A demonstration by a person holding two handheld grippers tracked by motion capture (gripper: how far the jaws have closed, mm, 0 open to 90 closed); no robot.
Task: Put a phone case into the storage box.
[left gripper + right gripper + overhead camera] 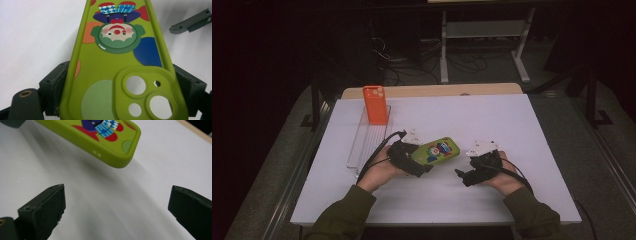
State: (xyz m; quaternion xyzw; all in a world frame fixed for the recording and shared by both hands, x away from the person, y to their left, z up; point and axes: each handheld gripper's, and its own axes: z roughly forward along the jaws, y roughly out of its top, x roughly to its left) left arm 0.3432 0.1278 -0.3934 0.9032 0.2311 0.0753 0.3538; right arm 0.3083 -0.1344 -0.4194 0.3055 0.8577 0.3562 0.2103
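Phone cases number two: a green phone case printed with a clown, and an orange phone case standing upright at the far end of a clear rack. One white table carries everything, and two grippers work over it. The left gripper clamps the green case across its width, one black jaw pressed on each long edge near the end with the camera cut-outs. From those jaws the case's long axis runs straight ahead, away from the holding hand, printed back facing up, with the clown's hat toward the far tip. In the right gripper view the case's far corner hangs clear of the table, casting a shadow beneath it, ahead of and above the right gripper, whose jaws stand wide apart with nothing between them. In the high view the green case sits between the two grippers, its free end aimed toward the right gripper, near it but apart. The orange case stands well beyond the left gripper, on its far left side.
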